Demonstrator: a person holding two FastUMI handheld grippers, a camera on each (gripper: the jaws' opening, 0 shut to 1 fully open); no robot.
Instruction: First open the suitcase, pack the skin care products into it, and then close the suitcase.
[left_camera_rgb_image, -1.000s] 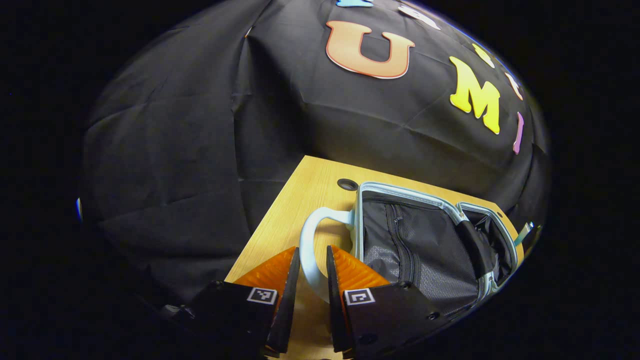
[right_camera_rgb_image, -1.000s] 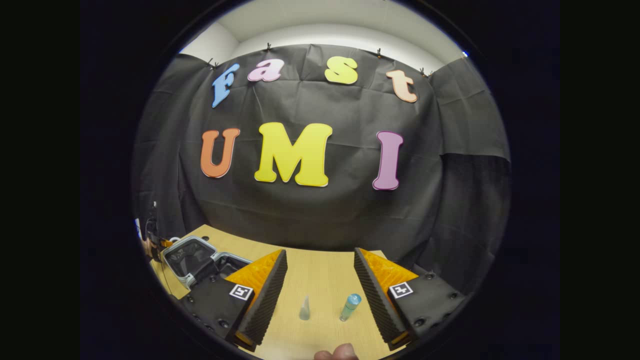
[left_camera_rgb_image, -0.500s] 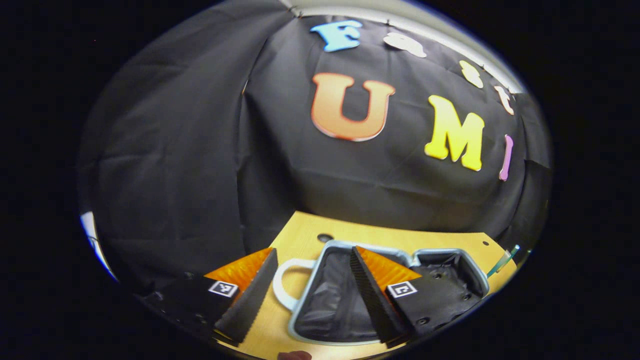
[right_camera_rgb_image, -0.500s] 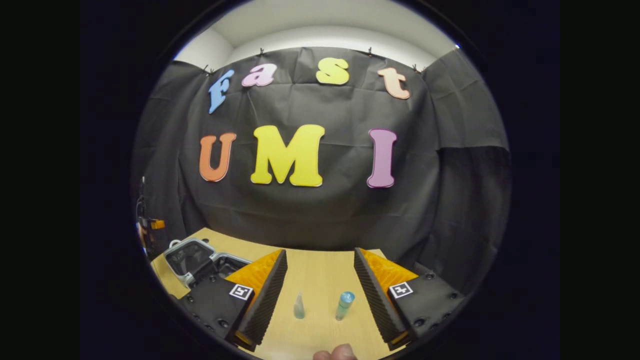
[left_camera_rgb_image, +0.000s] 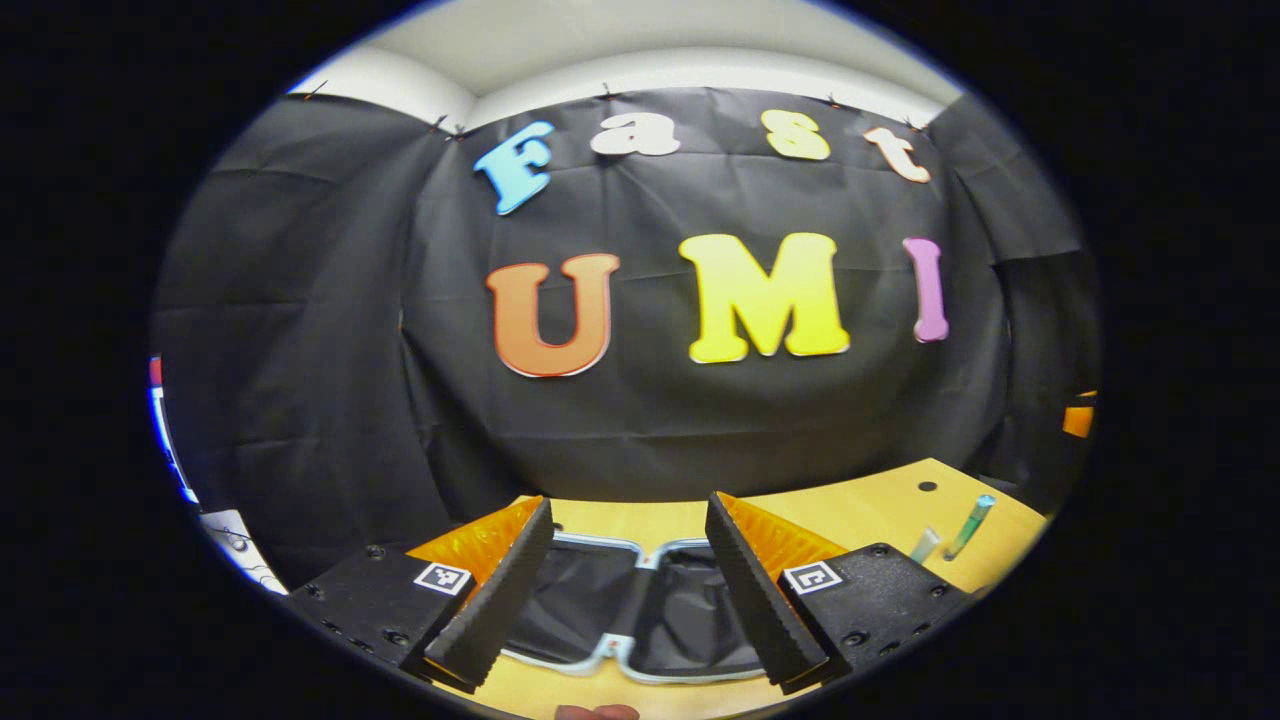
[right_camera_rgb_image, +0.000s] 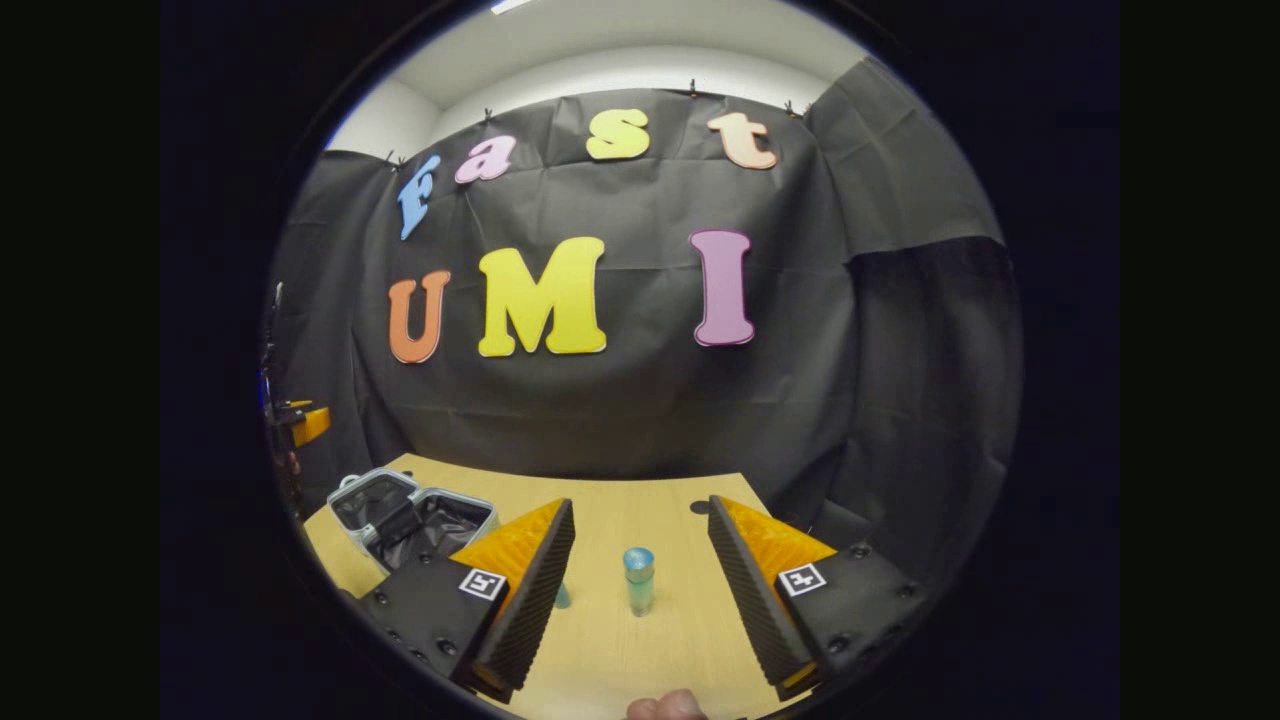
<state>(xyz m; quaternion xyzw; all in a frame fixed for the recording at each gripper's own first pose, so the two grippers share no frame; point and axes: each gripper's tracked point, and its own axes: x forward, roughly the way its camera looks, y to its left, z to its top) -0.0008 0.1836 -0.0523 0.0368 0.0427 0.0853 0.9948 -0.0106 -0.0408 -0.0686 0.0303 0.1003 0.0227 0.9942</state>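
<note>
The left tool (left_camera_rgb_image: 628, 585) hangs above the desk (left_camera_rgb_image: 860, 510) with its two orange-backed fingers (left_camera_rgb_image: 497, 590) spread wide, nothing between them touching the pads. Beyond and below them the suitcase (left_camera_rgb_image: 640, 610) lies open flat, both dark-lined halves facing up. Off to its side two slim skin care tubes (left_camera_rgb_image: 968, 525) stand on the desk, well apart from the case.

The right tool (right_camera_rgb_image: 640, 585) is also spread wide and empty. A blue-capped bottle (right_camera_rgb_image: 638, 580) stands upright on the desk between its fingers, touching neither. A second small bottle (right_camera_rgb_image: 563, 597) peeks out just beside one finger. The suitcase sits far off at the desk's corner.
</note>
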